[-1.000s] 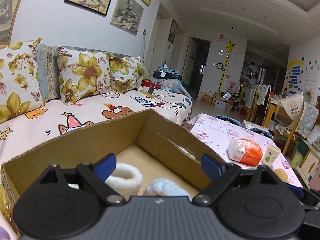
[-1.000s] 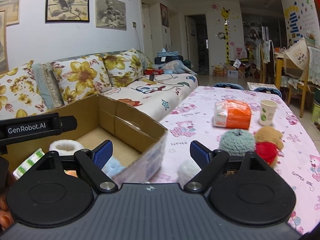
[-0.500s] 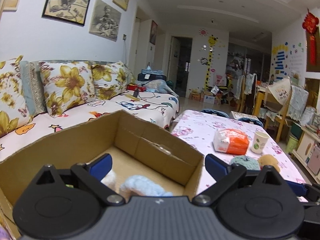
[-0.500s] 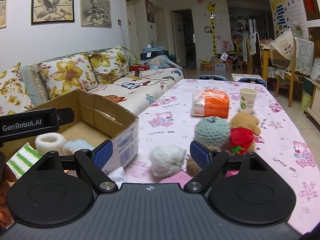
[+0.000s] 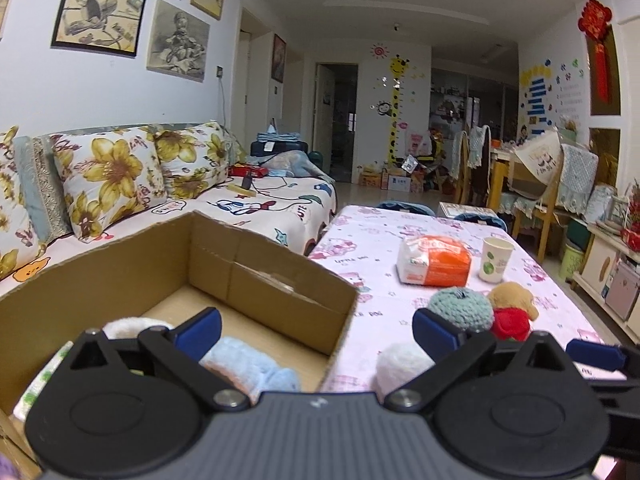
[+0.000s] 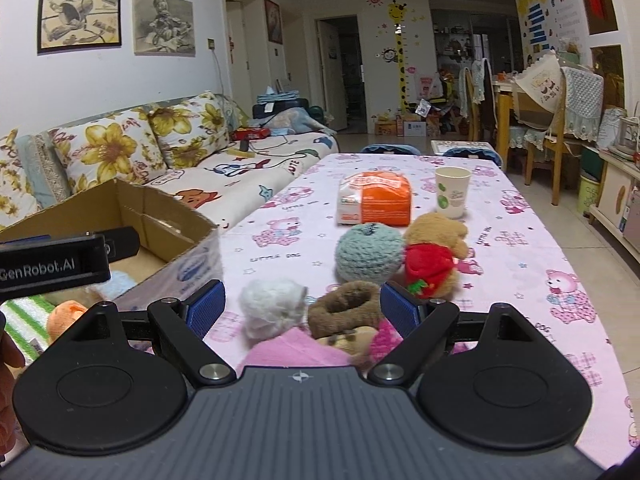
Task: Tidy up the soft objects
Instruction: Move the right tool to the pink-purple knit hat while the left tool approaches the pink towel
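Soft toys crowd the near end of the table [image 6: 520,248], which wears a pink cartoon-print cloth: a white fluffy ball [image 6: 272,308], a brown plush piece [image 6: 344,306] and something pink [image 6: 296,350] lie between the blue pads of the right gripper [image 6: 302,308], whose jaws stand wide and grip nothing. The left gripper [image 5: 316,330] has its jaws opening, nearly full wide and empty, straddling the right wall of the cardboard box [image 5: 280,284] at the table's left edge. Inside the box lie a light blue fluffy item [image 5: 256,368] and a white fluffy ring [image 5: 128,326]. Just beyond the near cluster sit a teal crocheted ball [image 6: 368,252] and, touching it, a brown teddy with a red top [image 6: 434,254]. Farther toward the far edge rest an orange tissue pack [image 6: 376,202] and a paper cup [image 6: 452,192]. A sofa [image 5: 256,208] with flowered cushions runs along the table's left side
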{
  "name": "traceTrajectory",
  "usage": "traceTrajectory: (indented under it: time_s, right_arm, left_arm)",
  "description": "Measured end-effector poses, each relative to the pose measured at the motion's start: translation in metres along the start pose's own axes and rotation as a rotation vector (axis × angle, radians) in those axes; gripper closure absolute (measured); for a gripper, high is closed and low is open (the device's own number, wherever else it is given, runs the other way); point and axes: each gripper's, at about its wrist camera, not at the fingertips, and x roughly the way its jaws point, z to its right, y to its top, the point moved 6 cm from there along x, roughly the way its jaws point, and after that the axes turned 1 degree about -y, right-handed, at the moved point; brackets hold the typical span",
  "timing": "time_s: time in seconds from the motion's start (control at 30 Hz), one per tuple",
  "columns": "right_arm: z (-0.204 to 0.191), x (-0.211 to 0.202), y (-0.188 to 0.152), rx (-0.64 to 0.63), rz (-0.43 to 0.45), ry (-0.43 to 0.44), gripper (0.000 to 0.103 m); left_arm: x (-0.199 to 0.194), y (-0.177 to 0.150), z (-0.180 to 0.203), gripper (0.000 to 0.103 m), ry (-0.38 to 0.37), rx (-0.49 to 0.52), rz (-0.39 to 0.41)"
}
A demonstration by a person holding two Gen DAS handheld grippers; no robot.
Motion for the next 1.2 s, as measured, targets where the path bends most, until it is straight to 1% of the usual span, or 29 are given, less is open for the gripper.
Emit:
traceTrajectory:
  time_s: [0.7, 0.87, 1.1, 1.2]
  right_arm:
    - [0.03, -0.003, -0.014, 0.06, -0.026, -0.064, 0.0]
    - [0.038, -0.001, -0.017, 0.078, -0.04, -0.074, 0.0]
    - [0.054, 0.007, -0.021, 0.121, -0.065, -0.11, 0.0]
    - [0.059, 0.012, -0.021, 0.146, -0.086, -0.117, 0.0]
  left_arm:
    - [0.007, -0.016, 0.04, 0.001, -0.018, 0.105, -0.045]
    - [0.01, -0.02, 0.046, 0.001, -0.033, 0.127, -0.055]
    - [0.016, -0.03, 0.06, 0.001, -0.1, 0.161, -0.085]
    - [0.019, -0.037, 0.072, 0.001, -0.167, 0.182, -0.117]
